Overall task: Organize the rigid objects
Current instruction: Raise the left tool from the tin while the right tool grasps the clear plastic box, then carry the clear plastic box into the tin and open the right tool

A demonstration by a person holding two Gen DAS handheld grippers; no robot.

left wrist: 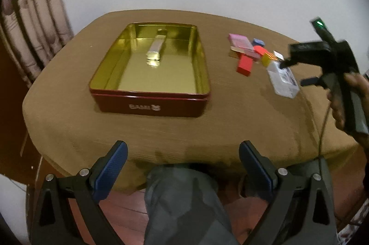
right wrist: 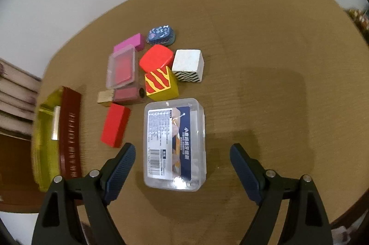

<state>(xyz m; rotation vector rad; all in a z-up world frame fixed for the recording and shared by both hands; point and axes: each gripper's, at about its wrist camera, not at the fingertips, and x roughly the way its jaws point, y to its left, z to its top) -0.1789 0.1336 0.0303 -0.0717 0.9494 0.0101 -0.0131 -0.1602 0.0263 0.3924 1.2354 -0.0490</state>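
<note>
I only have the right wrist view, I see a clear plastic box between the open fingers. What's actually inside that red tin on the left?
Observer: The red tin holds one silver bar, lying near its far wall; the rest of its gold floor is bare.
Operator: Is the left gripper holding anything?
Observer: No. The left gripper is open and empty, back past the table's near edge, over the person's knee.
Operator: Any print on the tin's front?
Observer: Yes, pale lettering on its near wall, too blurred to read.

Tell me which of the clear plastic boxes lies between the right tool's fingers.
The larger clear box with the blue printed label. The smaller clear box with the pink insert sits farther away, among the blocks.
</note>
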